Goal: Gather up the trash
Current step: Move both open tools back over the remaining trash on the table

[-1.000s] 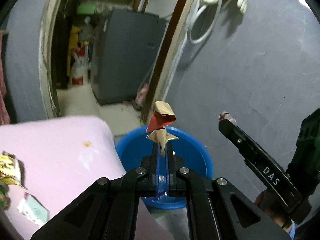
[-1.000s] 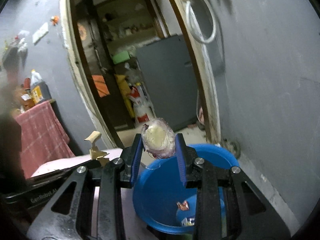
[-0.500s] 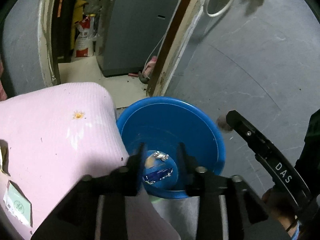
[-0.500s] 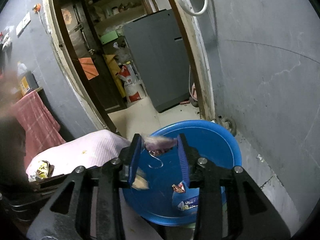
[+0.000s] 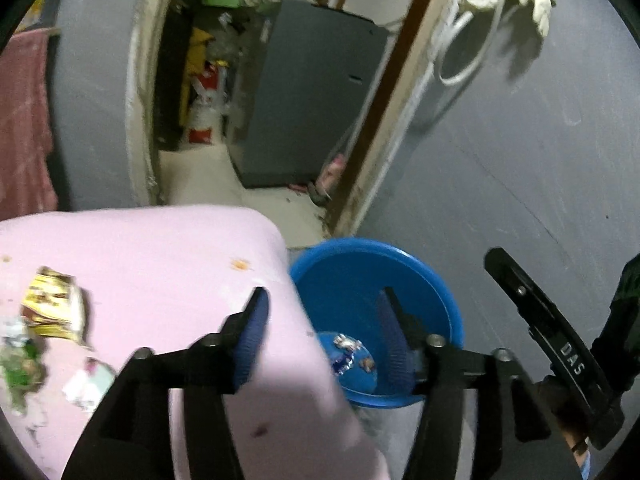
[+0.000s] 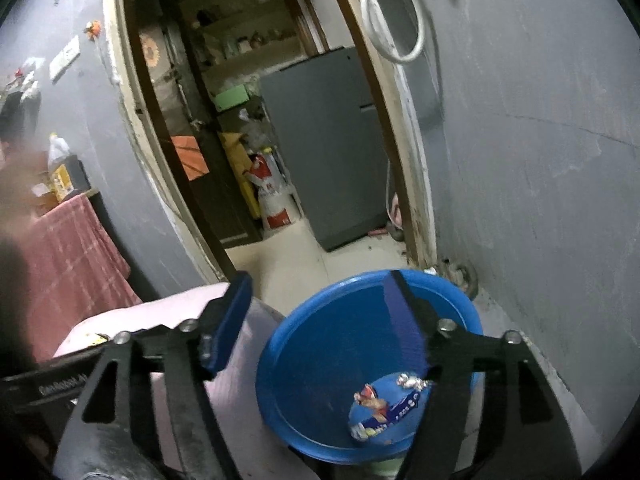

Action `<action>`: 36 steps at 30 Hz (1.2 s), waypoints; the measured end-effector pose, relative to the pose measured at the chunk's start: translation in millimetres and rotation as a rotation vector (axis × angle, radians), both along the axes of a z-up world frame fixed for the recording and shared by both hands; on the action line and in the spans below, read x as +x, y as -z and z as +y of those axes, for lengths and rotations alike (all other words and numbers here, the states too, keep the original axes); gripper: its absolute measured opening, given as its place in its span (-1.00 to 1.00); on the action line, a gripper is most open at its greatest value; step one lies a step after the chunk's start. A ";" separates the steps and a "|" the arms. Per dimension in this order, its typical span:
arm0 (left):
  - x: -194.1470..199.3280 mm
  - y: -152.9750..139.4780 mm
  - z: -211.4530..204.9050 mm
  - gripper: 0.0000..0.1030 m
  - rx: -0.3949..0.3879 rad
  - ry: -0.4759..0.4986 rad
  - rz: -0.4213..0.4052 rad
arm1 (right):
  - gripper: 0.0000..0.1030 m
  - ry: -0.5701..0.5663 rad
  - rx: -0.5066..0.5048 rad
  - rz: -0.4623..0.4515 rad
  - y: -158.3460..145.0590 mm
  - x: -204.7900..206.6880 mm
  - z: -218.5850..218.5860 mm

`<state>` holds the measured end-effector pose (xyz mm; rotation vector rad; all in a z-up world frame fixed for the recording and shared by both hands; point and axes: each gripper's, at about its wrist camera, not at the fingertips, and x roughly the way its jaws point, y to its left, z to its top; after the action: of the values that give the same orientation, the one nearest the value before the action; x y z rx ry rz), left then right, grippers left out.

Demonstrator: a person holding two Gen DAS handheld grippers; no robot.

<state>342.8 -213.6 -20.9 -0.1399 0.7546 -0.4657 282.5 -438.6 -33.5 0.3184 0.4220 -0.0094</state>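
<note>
Left wrist view: my left gripper [image 5: 320, 320] hangs over the blue tub [image 5: 436, 280], jaws opening, nothing between them. Remaining trash, a yellow wrapper [image 5: 54, 306] and paler scraps, lies on the pink cover [image 5: 160, 256], well apart from the tub. Right wrist view: my right gripper [image 6: 320, 320] is likewise empty, jaws opening, above dropped wrappers [image 6: 380, 404]. Such wrappers look light, crumpled and slippery; I judge a raised fold the best hold.
</note>
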 end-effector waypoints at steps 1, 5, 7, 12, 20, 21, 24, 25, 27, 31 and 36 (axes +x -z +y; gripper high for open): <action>-2.7 -4.1 6.5 0.19 -0.004 -0.018 -0.019 | 0.56 -0.009 -0.005 -0.020 -2.7 -2.0 3.3; -15.0 -20.7 33.0 0.44 -0.014 -0.084 -0.094 | 0.75 -0.044 -0.033 -0.084 -12.5 -9.2 19.8; -21.0 -28.3 45.5 0.49 -0.011 -0.112 -0.129 | 0.87 -0.065 -0.050 -0.119 -17.3 -13.3 29.1; -37.4 -40.0 80.8 0.89 -0.004 -0.213 -0.221 | 1.00 -0.132 -0.077 -0.230 -29.6 -26.0 53.3; -67.1 -38.1 131.1 0.91 0.026 -0.360 -0.300 | 1.00 -0.240 -0.096 -0.354 -41.7 -39.8 87.9; -71.1 -37.0 137.9 0.91 0.028 -0.373 -0.303 | 1.00 -0.252 -0.096 -0.358 -42.4 -39.9 92.4; -84.1 -34.5 154.0 0.91 0.048 -0.413 -0.317 | 1.00 -0.290 -0.087 -0.357 -42.2 -38.7 102.5; -88.9 -33.9 158.6 0.91 0.059 -0.426 -0.324 | 1.00 -0.299 -0.086 -0.356 -41.5 -38.6 105.4; -98.1 -32.0 168.7 0.92 0.078 -0.451 -0.336 | 1.00 -0.322 -0.086 -0.353 -40.7 -38.1 112.1; -109.3 -27.2 182.7 0.92 0.104 -0.481 -0.342 | 1.00 -0.368 -0.069 -0.341 -38.4 -35.2 123.4; -115.7 -18.7 191.9 0.92 0.158 -0.495 -0.339 | 1.00 -0.426 -0.082 -0.304 -33.5 -29.0 140.9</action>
<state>227.2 -21.7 -2.2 -0.0922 0.3986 0.0442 253.5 -297.6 0.0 0.1401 0.1801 0.4318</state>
